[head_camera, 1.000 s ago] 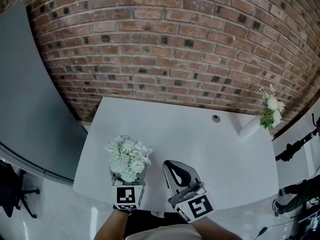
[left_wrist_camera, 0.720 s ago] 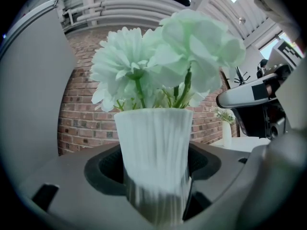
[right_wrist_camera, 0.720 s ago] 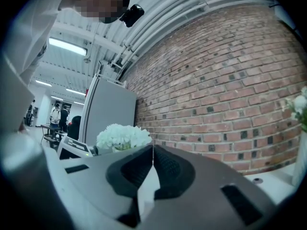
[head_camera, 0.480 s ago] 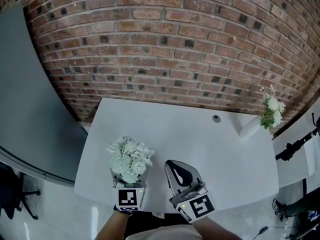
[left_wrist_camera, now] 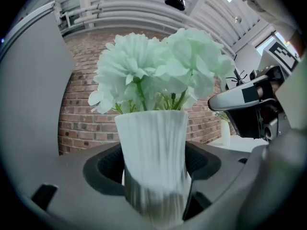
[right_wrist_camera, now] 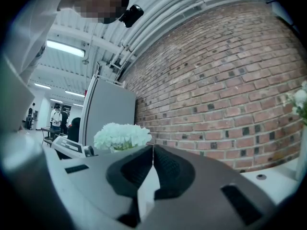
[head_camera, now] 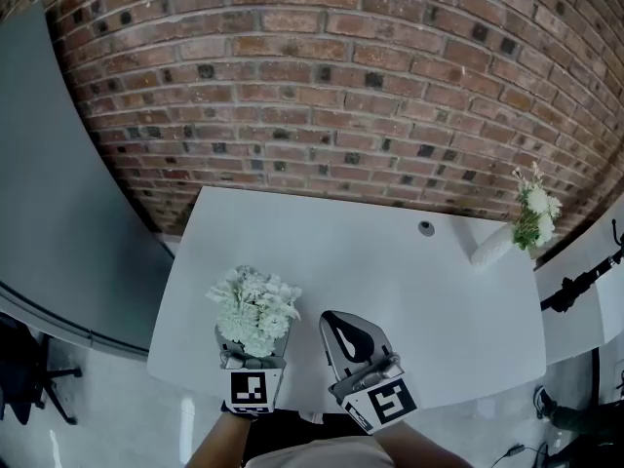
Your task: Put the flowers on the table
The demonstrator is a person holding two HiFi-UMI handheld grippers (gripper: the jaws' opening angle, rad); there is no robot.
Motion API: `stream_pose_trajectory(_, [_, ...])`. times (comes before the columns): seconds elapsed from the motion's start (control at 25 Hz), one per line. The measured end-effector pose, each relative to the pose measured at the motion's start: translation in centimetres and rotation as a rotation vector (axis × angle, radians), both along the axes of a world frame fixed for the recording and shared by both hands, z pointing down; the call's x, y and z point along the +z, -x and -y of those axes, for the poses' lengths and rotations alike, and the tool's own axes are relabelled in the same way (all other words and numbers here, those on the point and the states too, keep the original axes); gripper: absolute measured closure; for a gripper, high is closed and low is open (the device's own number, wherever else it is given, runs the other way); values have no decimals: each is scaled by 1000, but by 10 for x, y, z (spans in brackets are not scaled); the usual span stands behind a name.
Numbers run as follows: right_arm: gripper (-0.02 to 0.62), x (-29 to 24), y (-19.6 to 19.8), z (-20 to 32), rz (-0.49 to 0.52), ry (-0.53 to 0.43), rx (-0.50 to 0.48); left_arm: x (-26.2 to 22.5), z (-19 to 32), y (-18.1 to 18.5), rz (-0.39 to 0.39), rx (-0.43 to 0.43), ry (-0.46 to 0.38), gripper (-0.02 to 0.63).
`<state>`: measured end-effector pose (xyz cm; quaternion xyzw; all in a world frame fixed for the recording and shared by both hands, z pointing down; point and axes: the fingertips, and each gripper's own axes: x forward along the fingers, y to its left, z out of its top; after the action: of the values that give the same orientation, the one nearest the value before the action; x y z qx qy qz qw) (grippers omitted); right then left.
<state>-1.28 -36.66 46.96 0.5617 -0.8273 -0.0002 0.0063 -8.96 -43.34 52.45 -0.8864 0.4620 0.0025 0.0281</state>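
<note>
Flowers (head_camera: 253,305) white, pale-green stems; vase (left_wrist_camera: 153,162) white, vertical ribbing. Table (head_camera: 390,261) white. Far brick wall (head_camera: 322,86) red-brown, scattered dark bricks. Left gripper (head_camera: 252,354), right gripper (head_camera: 340,323) grey, black-and-white square markers. Far-right bouquet (head_camera: 534,213) white, green leaves.

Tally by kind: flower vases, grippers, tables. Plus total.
Flower vases: 2 (held vase, far vase)
Grippers: 2 (left gripper, right gripper)
Tables: 1 (table)
Total: 5

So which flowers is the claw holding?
The big fluffy white bunch in the ribbed white vase, gripped by the left claw. The other vase stands far right on the table.
</note>
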Motion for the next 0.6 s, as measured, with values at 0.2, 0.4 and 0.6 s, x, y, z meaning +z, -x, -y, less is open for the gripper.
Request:
stream_pose_trajectory(0.2, [578,-3,2,-3,1,10,-2,-3,-5,3,-11,2,11,255])
stream_pose_trajectory(0.4, [578,-7,2,-6,-1,17,-1,-3,-12,8,-8,-2,18,255])
stream_pose_trajectory(0.6, [578,-9,0,-13,-1,25,2,-2,-28,25,-8,-45,54,255])
